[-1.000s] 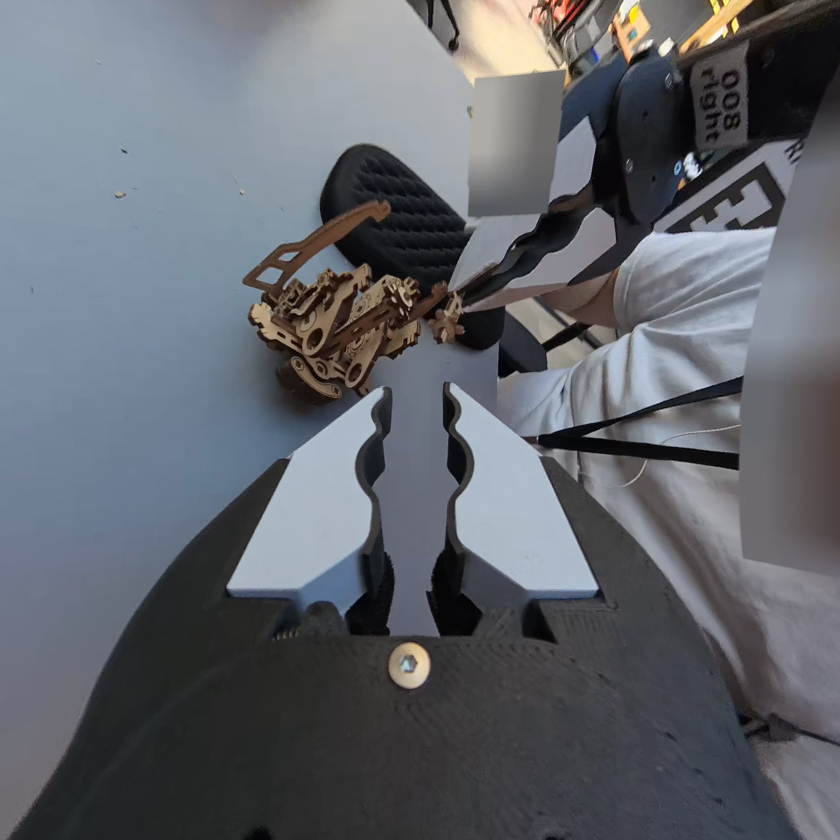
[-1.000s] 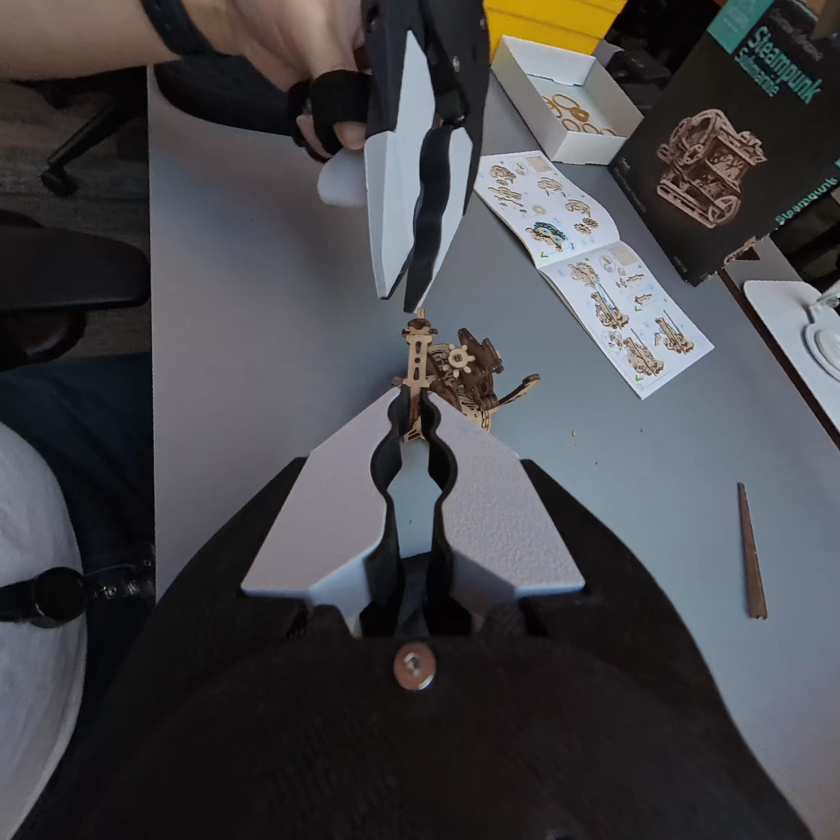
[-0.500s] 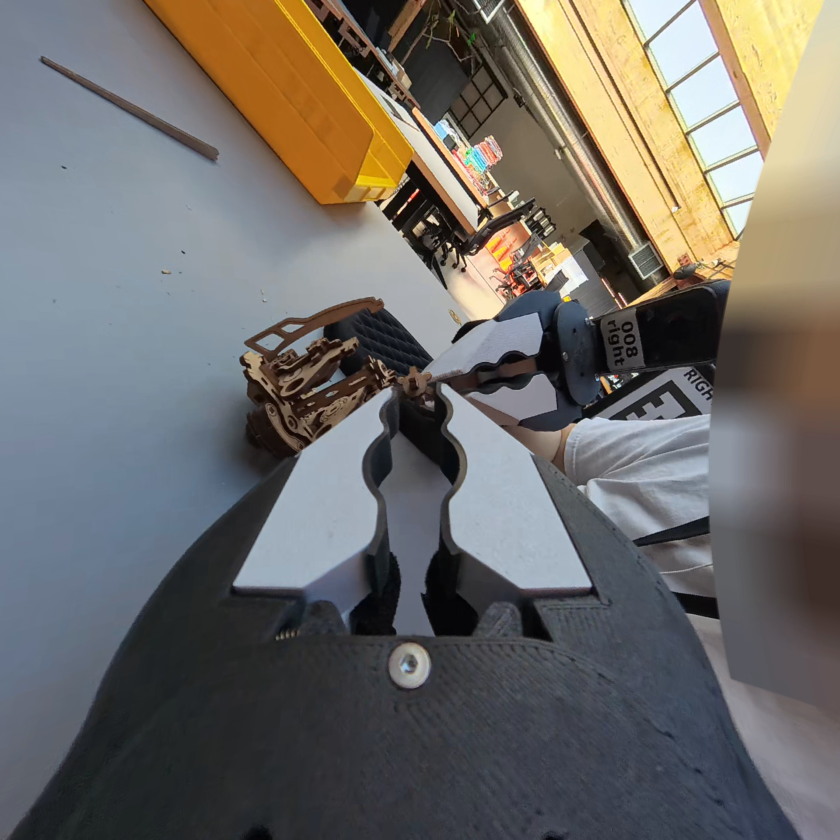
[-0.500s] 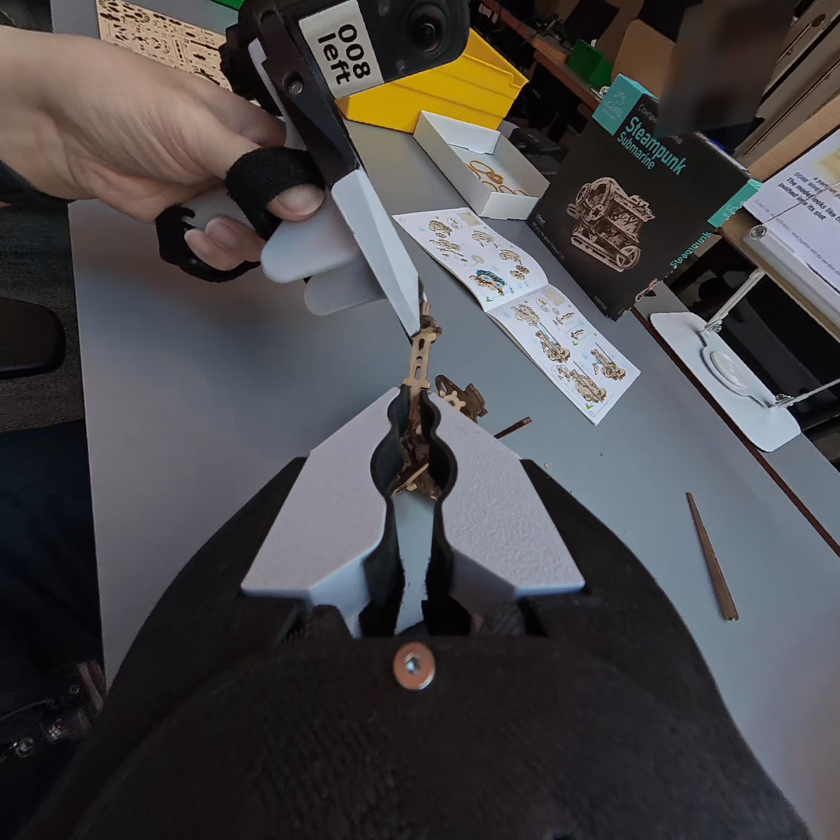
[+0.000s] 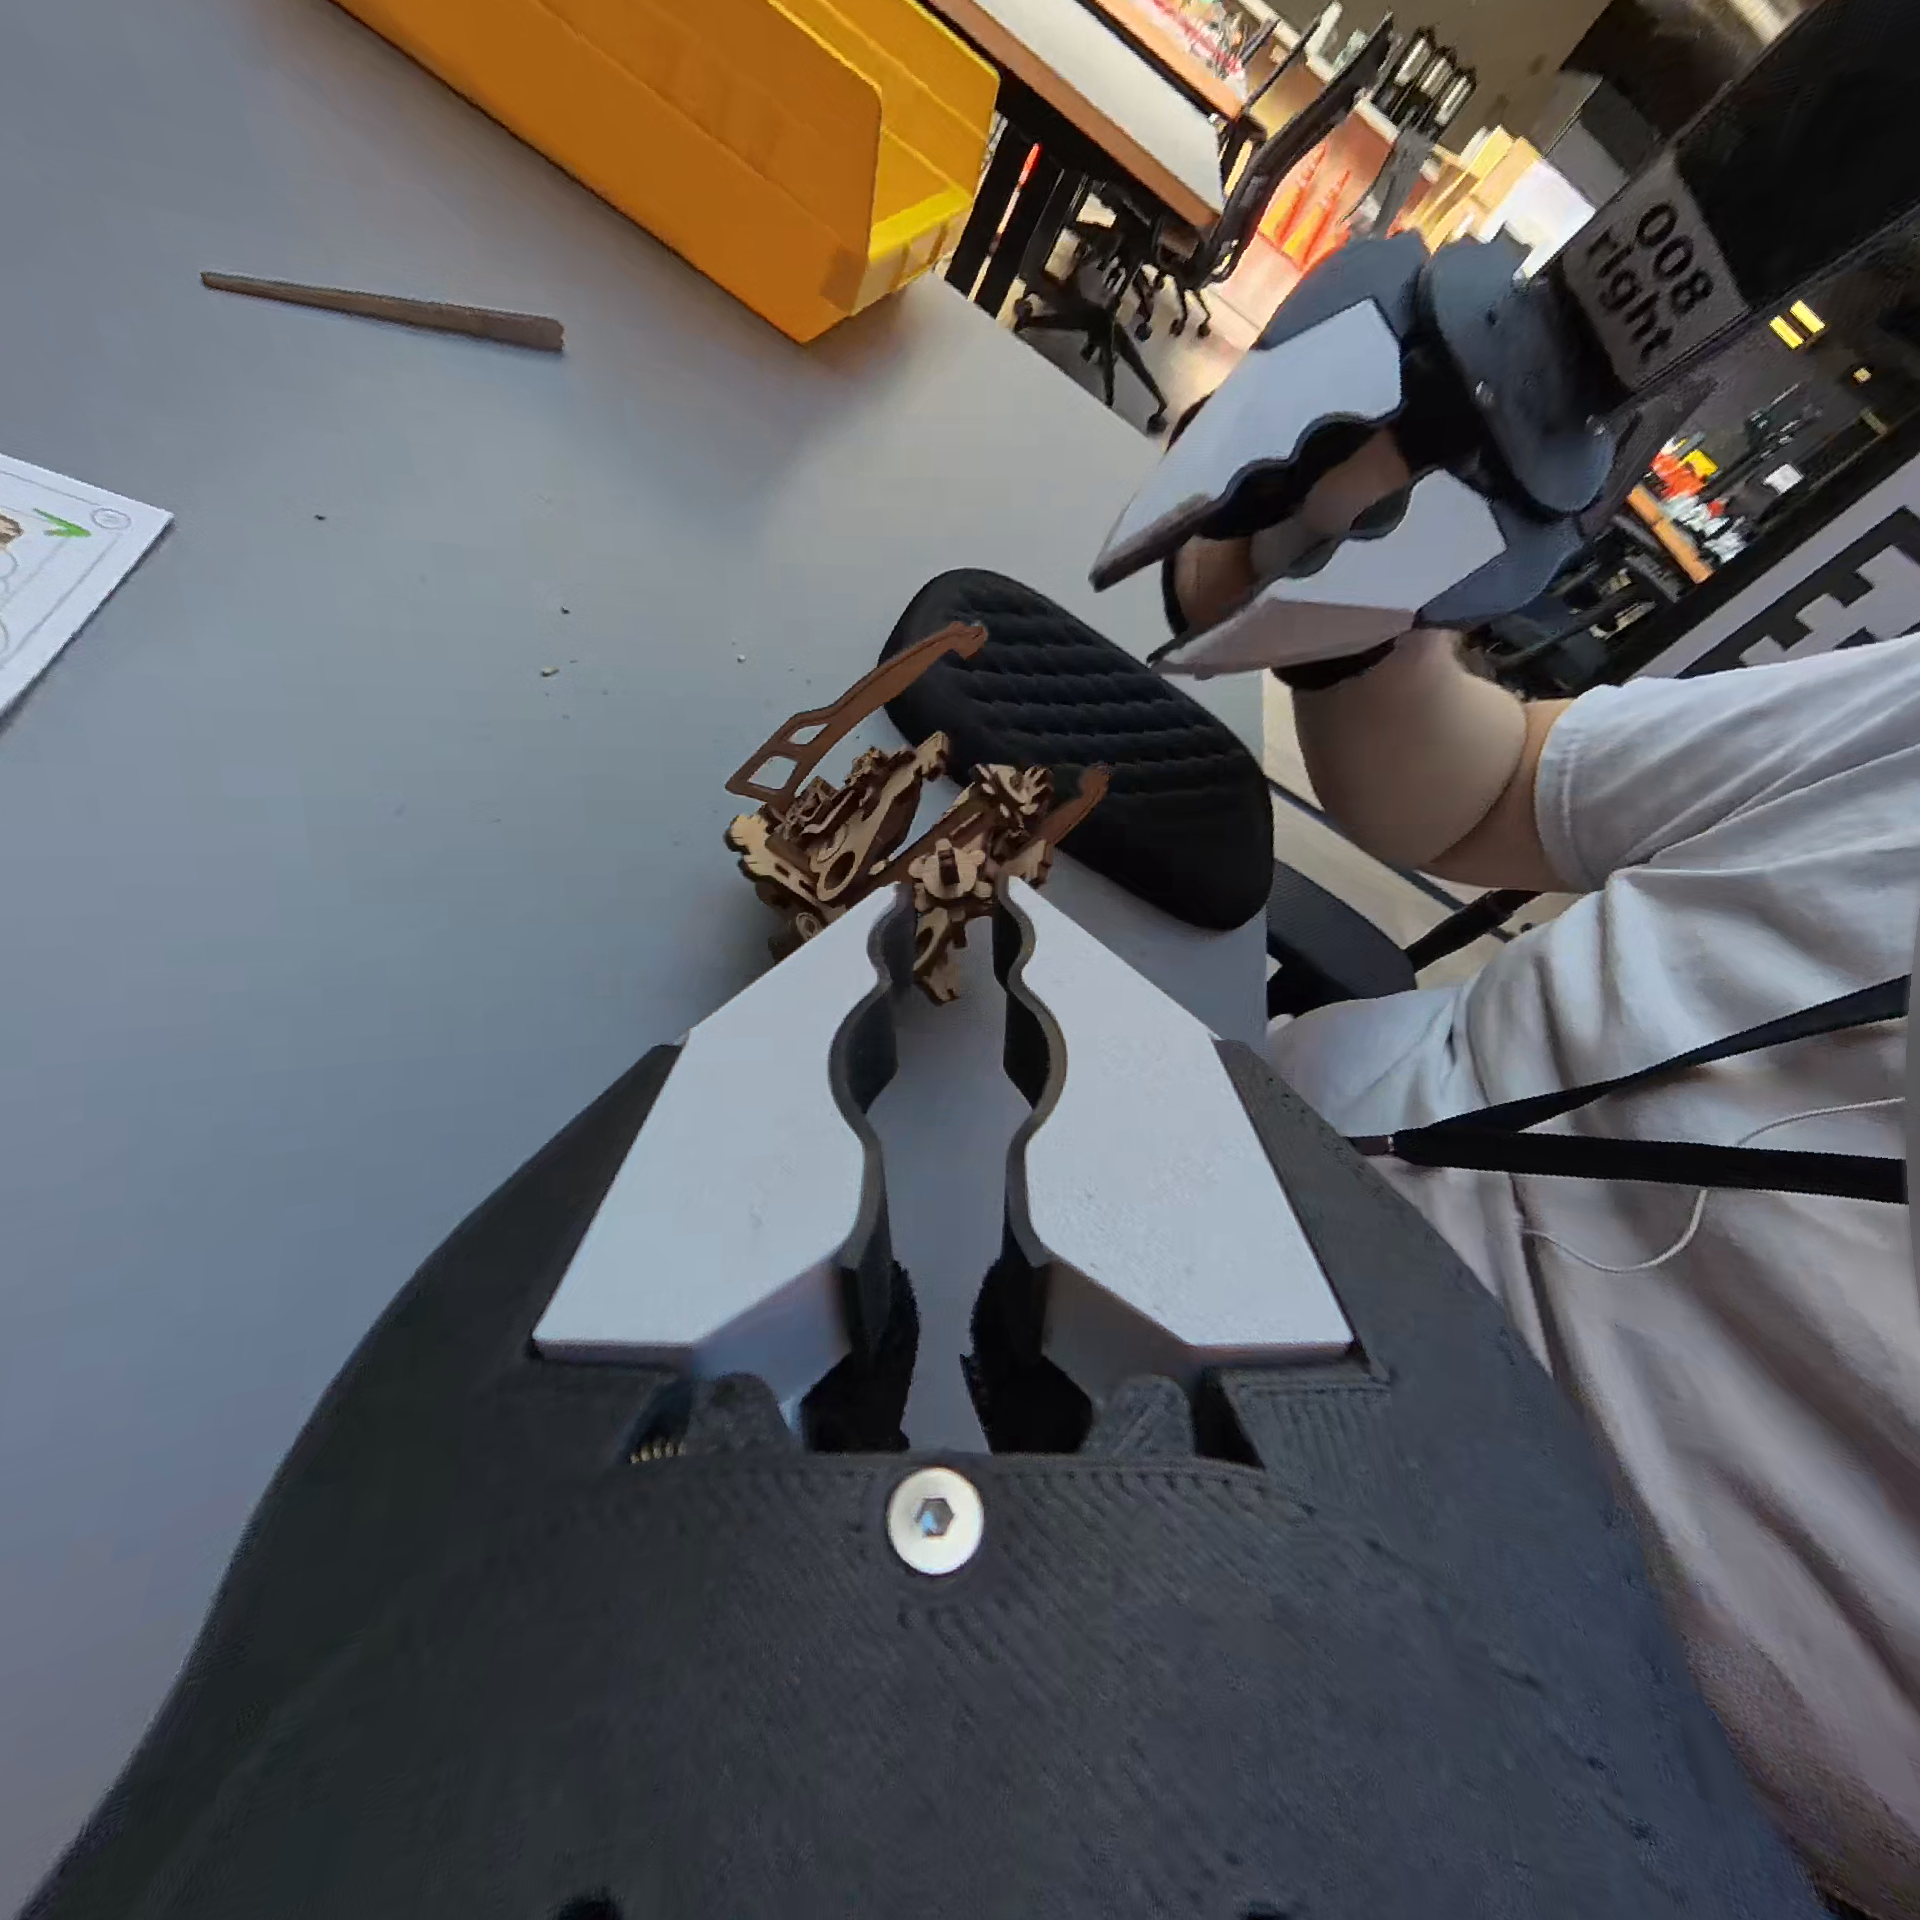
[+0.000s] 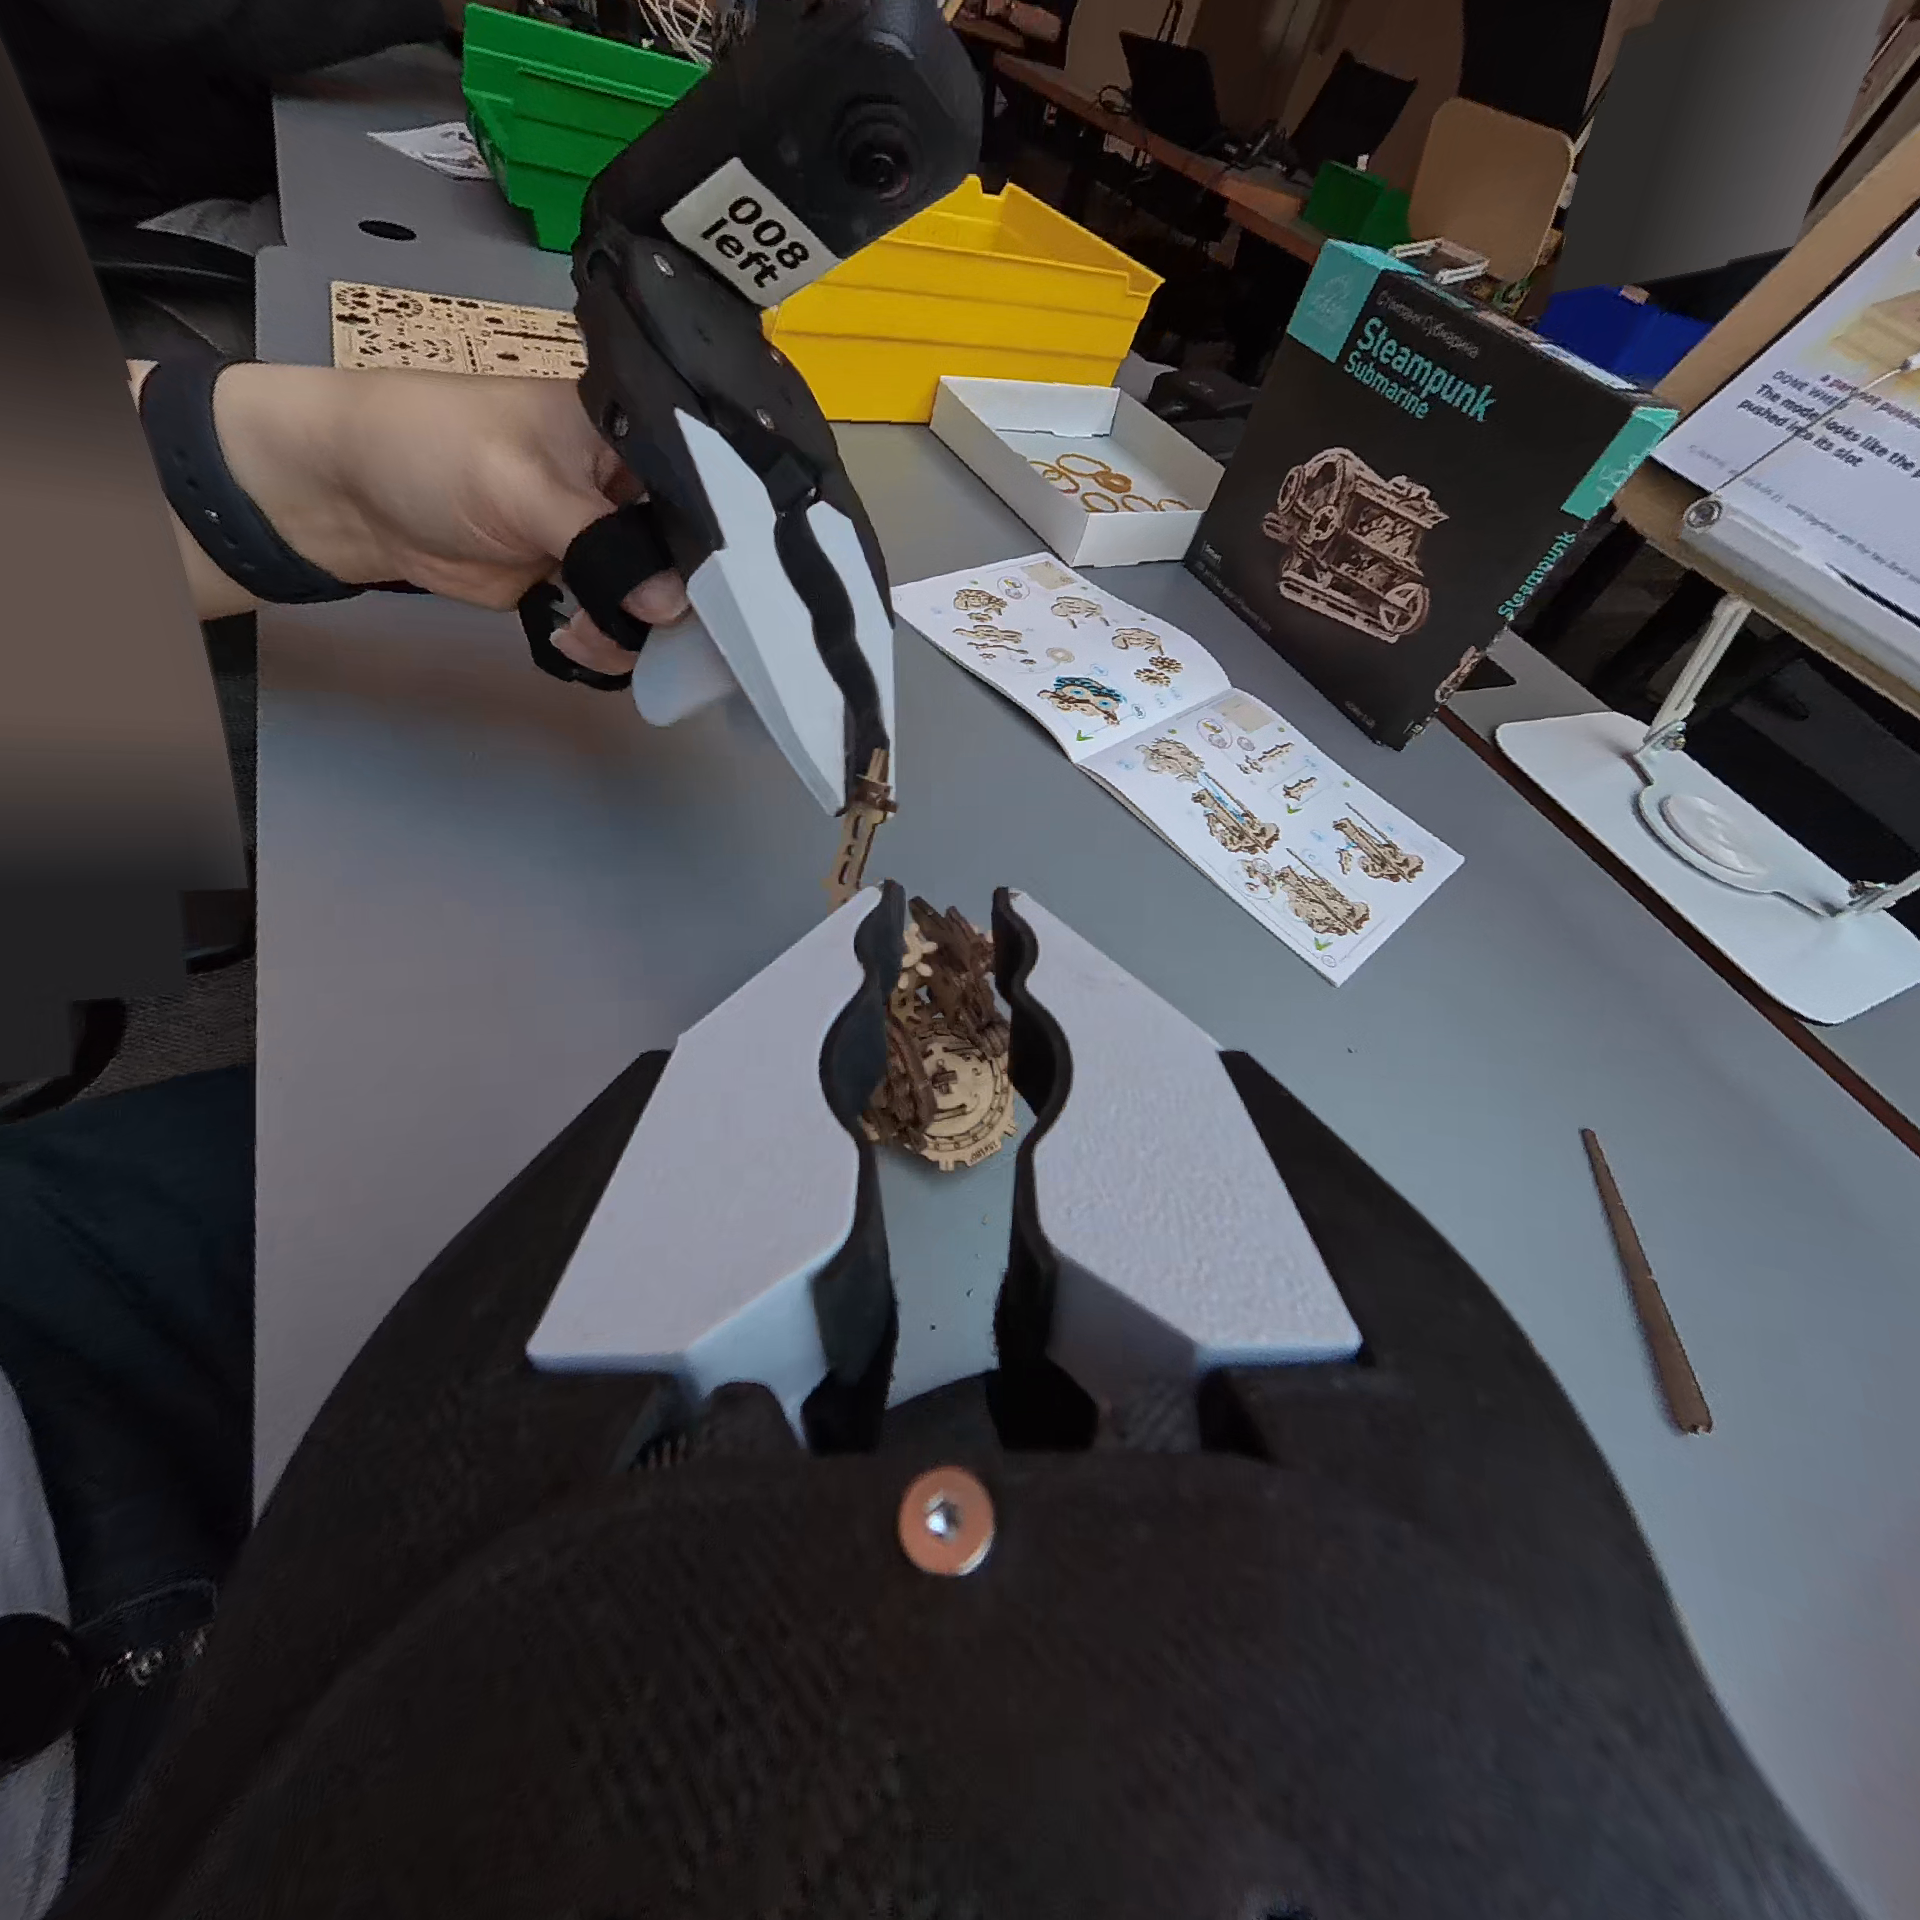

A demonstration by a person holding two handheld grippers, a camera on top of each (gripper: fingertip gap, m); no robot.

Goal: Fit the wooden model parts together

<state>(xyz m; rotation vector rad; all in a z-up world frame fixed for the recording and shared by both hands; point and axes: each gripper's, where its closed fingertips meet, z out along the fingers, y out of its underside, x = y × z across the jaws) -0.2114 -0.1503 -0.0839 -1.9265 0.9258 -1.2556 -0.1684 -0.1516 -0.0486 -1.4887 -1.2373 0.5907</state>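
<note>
The partly built wooden model [image 5: 821, 842] stands on the grey table [image 5: 312, 727] near its edge. My left gripper [image 5: 948, 909] is shut on a small wooden part [image 5: 940, 940], held just above and beside the model. In the right wrist view the left gripper [image 6: 862, 774] shows the part [image 6: 862, 831] sticking down from its tips. My right gripper [image 6: 940, 904] is open and empty, and the model [image 6: 940, 1070] shows between its fingers on the table beyond. In the left wrist view the right gripper [image 5: 1127, 613] hangs open in the air to the right of the model.
A wooden stick [image 6: 1647, 1278] lies to the right. An open instruction booklet [image 6: 1174, 748], the kit box [image 6: 1423, 488], a white tray with rings [image 6: 1081, 468], a yellow bin [image 6: 966, 312] and a green bin [image 6: 561, 114] stand behind. A black chair armrest [image 5: 1091, 779] sits past the table edge. There is about 6 centimetres between the tips of the two grippers.
The right gripper let go of the small wooden part, opened and drew back upward. The left gripper closed on the part and now holds it alone.
</note>
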